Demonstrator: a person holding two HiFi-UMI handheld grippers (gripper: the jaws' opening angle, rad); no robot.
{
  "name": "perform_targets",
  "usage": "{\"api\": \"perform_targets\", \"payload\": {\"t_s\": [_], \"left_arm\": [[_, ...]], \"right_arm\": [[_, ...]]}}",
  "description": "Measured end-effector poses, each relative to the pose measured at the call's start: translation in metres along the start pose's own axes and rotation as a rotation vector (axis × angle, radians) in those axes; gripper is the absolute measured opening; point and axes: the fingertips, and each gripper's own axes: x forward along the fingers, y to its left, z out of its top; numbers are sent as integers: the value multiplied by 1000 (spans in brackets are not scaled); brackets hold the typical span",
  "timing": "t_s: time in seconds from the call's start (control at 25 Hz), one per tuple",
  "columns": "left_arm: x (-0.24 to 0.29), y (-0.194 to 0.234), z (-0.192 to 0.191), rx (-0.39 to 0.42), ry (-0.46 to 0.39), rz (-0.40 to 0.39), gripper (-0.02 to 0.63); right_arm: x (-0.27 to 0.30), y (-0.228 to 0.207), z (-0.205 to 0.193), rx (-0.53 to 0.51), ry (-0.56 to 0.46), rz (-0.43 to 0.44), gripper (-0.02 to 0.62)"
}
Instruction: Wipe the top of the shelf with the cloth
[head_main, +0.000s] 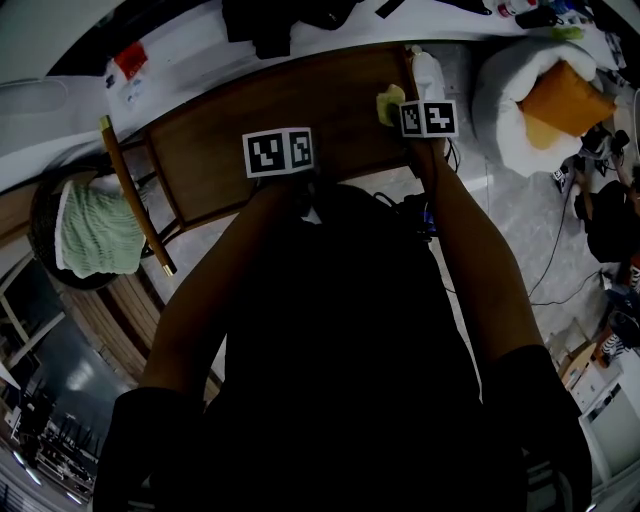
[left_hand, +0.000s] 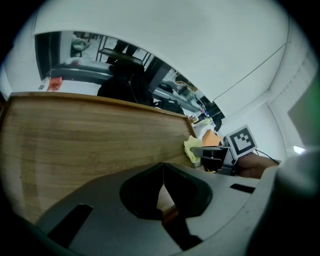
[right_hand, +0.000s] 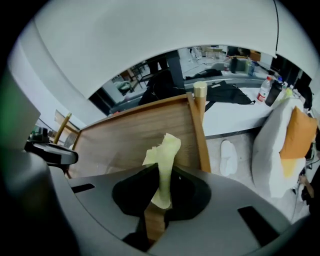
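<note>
The brown wooden shelf top (head_main: 300, 100) lies in front of me; it also fills the left gripper view (left_hand: 90, 135) and the right gripper view (right_hand: 125, 135). A pale yellow-green cloth (head_main: 389, 103) sits at the top's right end, pinched upright between the jaws of my right gripper (head_main: 405, 112). In the right gripper view the cloth (right_hand: 164, 152) sticks up out of the right gripper (right_hand: 160, 175). My left gripper (head_main: 280, 152) hovers over the middle of the top, and its jaws (left_hand: 162, 172) meet with nothing between them. From there the cloth (left_hand: 192, 148) and right gripper (left_hand: 212, 152) show at the right.
A green towel (head_main: 95, 235) lies on a round seat at the left, beside a gold-tipped wooden rail (head_main: 135, 195). A white beanbag with an orange cushion (head_main: 545, 95) stands at the right. A gold-capped post (right_hand: 200, 90) marks the shelf's corner; a white slipper (right_hand: 227, 157) lies on the floor.
</note>
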Motion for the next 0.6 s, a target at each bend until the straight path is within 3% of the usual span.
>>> {"api": "perform_targets", "payload": {"t_s": [0.36, 0.6], "left_arm": [[-20, 5, 8, -4, -40, 12, 12], [-45, 27, 9, -51, -88, 8, 12]], "right_arm": [[-10, -34, 2, 160, 48, -118, 49], [-17, -13, 13, 121, -17, -72, 49]]}}
